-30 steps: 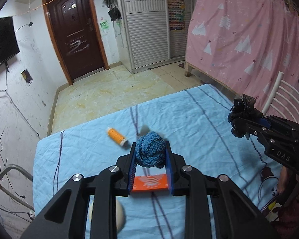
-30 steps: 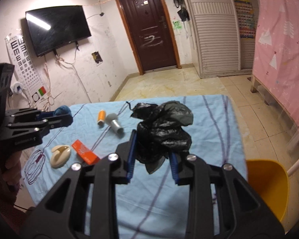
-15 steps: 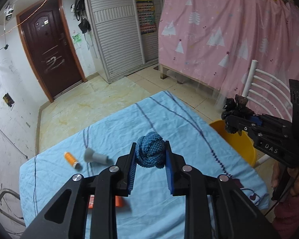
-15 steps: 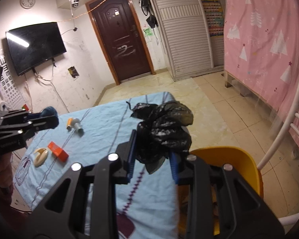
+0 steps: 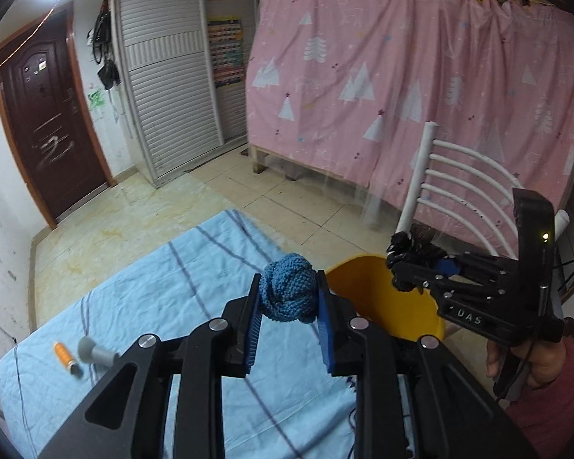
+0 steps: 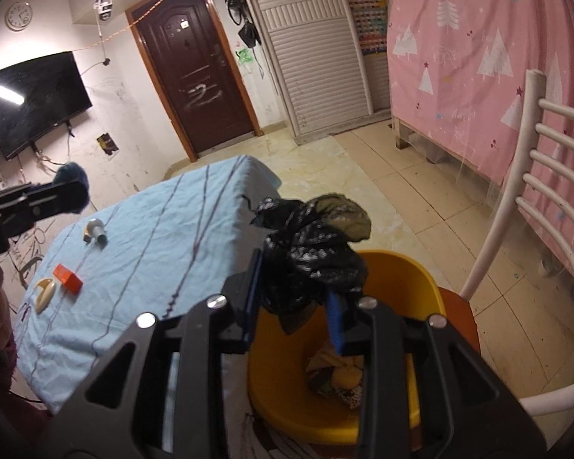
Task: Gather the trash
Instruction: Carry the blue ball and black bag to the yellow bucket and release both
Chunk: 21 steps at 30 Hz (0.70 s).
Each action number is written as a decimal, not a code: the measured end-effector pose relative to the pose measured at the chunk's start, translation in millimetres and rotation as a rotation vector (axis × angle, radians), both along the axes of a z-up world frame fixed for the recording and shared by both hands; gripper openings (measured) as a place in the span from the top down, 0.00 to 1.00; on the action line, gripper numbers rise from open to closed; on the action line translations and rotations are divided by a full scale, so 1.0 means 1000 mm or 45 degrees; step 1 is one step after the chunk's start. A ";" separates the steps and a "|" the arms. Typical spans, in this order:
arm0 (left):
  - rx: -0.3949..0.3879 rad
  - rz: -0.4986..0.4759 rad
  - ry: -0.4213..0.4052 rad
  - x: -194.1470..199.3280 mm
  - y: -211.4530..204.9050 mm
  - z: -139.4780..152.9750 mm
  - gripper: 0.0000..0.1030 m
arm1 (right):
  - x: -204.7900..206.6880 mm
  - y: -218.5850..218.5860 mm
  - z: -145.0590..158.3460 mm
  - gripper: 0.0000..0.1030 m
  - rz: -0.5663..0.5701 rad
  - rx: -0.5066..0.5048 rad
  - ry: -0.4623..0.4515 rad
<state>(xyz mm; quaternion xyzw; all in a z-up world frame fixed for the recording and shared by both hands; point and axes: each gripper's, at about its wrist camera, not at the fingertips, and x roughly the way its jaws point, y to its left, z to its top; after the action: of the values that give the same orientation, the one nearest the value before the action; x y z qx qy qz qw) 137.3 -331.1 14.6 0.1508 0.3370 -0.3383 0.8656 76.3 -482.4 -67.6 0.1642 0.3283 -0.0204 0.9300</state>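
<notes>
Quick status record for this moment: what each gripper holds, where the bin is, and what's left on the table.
left gripper: shut on blue knitted ball, above the table's edge near the bin
right gripper: shut on black plastic bag, over the bin's mouth
yellow bin: on a chair seat beside the table, crumpled trash already inside
table: blue striped cloth
left on table: orange spool, grey spool, orange box, cream hook
</notes>
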 end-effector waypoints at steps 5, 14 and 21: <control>-0.022 -0.078 0.000 -0.003 -0.029 -0.006 0.83 | -0.005 -0.016 -0.011 0.73 -0.037 0.019 0.020; -0.097 -0.188 0.027 -0.005 -0.069 -0.022 0.83 | -0.008 -0.037 -0.026 0.44 -0.090 0.052 0.059; -0.098 -0.222 0.072 -0.004 -0.085 -0.037 0.79 | -0.010 -0.042 -0.030 0.41 -0.100 0.077 0.057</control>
<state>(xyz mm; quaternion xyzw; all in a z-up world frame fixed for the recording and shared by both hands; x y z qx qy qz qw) 132.8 -416.3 -22.8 0.1367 0.3338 -0.4291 0.8281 66.4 -524.8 -97.1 0.2044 0.3427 -0.0507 0.9155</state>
